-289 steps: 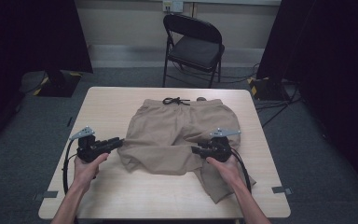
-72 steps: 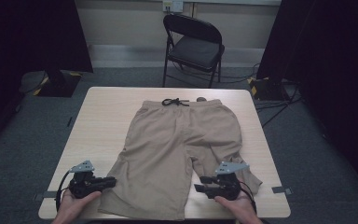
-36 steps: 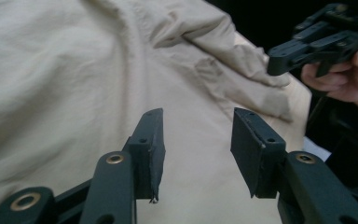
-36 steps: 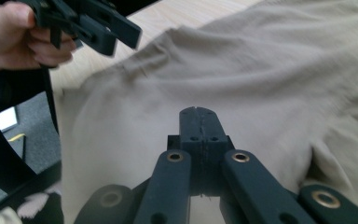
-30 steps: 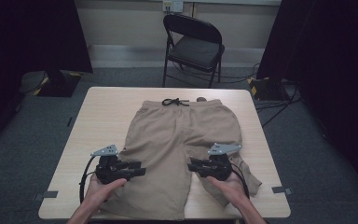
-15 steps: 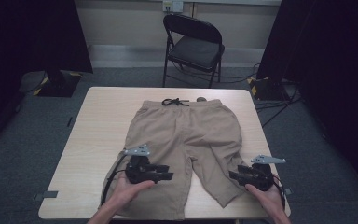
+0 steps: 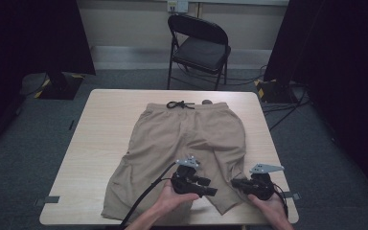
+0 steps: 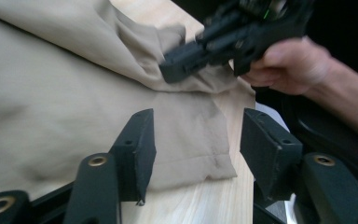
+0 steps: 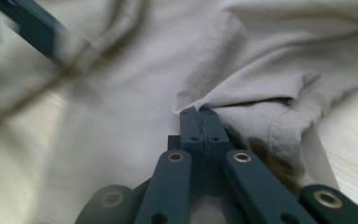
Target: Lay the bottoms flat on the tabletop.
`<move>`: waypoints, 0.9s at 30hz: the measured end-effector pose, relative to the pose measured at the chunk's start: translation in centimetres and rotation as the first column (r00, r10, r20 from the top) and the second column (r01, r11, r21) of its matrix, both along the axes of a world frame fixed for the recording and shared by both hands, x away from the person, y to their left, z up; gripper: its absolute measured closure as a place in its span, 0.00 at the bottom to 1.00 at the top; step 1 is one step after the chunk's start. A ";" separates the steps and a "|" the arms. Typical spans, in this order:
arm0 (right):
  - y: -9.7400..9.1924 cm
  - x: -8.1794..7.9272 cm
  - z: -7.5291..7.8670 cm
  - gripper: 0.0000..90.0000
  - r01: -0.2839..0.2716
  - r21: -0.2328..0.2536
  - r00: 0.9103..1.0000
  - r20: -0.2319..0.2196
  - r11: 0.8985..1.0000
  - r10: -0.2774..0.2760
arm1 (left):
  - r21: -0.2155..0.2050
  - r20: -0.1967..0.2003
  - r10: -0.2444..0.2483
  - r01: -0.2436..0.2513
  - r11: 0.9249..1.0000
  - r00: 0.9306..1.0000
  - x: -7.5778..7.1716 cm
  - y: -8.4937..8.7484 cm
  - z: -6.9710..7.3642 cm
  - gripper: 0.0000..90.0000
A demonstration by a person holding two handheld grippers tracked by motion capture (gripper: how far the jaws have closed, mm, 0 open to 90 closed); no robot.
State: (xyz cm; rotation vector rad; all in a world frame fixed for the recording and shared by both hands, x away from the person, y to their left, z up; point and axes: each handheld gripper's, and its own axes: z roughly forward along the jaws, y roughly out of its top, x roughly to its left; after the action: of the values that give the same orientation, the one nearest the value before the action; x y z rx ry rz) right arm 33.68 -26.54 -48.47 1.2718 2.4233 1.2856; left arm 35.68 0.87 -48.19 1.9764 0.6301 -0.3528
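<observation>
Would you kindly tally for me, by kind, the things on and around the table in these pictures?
Tan shorts: 1
Handheld grippers, left gripper and right gripper: 2
Wooden table: 1
Black folding chair: 1
Total: 5

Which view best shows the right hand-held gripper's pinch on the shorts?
The right gripper view: the right hand-held gripper is shut on a fold of the shorts. The left gripper view shows it farther off; the high view shows it small at the hem.
</observation>
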 end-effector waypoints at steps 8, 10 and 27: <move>0.1 1.2 2.7 1.00 0.038 0.116 0.996 0.075 0.992 -0.047 | 0.036 0.023 -0.044 0.043 0.998 0.999 -0.9 -3.0 -1.5 0.39; -0.7 1.8 3.1 1.00 0.075 0.137 0.993 0.085 0.988 -0.087 | 0.035 0.035 -0.055 0.054 0.998 0.998 -1.3 -3.4 -1.7 0.38; -6.2 2.9 1.7 0.99 0.278 0.175 0.953 0.070 0.945 -0.294 | 0.187 0.247 -0.141 0.095 0.978 0.959 -4.2 -3.8 -1.7 0.56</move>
State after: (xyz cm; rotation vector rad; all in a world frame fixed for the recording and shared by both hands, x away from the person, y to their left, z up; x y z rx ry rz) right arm 36.60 -32.78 -46.79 1.4999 2.0109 1.4429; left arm 31.46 -2.96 -49.84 2.1871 0.3853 -0.1093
